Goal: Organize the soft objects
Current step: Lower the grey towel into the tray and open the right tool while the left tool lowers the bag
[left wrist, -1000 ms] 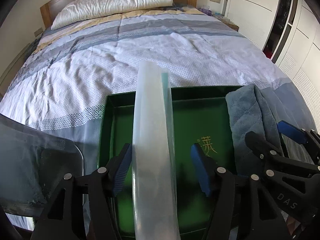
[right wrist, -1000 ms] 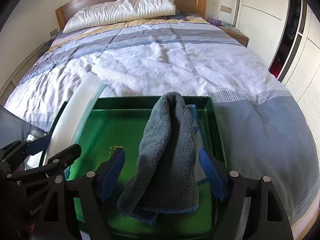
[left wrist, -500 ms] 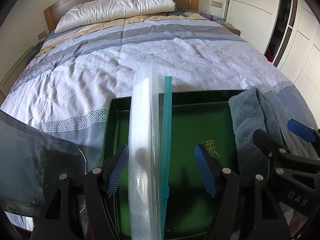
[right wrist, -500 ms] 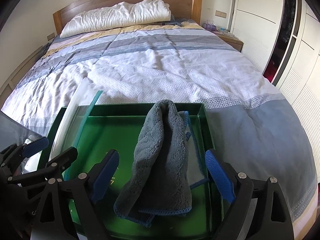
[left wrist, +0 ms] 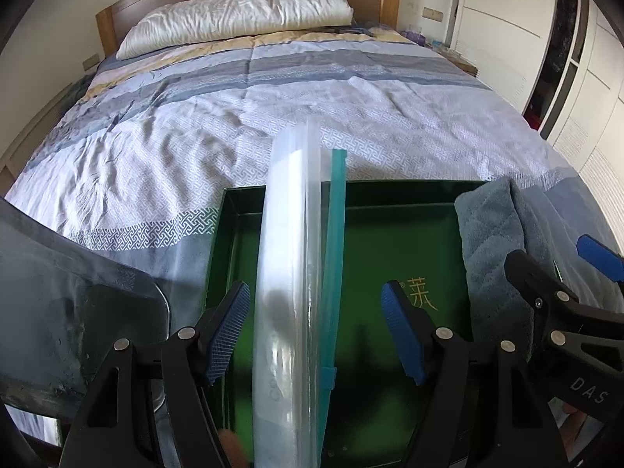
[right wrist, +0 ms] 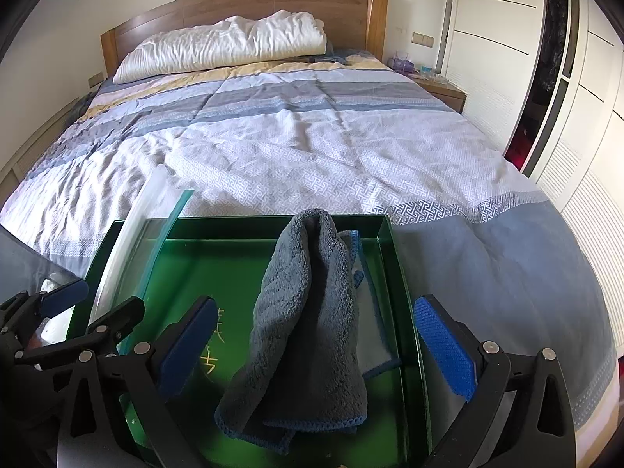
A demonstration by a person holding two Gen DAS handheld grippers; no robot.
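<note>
A green box (left wrist: 390,241) (right wrist: 234,265) lies on the foot of the bed. A clear zip bag with a teal seal (left wrist: 296,273) (right wrist: 132,226) stands on edge along the box's left part, between the wide-apart fingers of my open left gripper (left wrist: 316,331). A folded grey towel with blue trim (right wrist: 308,331) (left wrist: 495,241) lies in the box's right part, between the fingers of my open right gripper (right wrist: 316,347). Neither gripper holds anything.
The bed with a striped grey, white and yellow cover (right wrist: 312,136) stretches ahead, with a white pillow (right wrist: 226,46) at the wooden headboard. White wardrobe doors (right wrist: 507,58) stand on the right. A dark glass sheet (left wrist: 58,319) is at the lower left.
Both grippers have pulled back and up a little, their jaws spreading wider. The bag's teal seal has come apart from the clear side. The towel has stayed in place.
</note>
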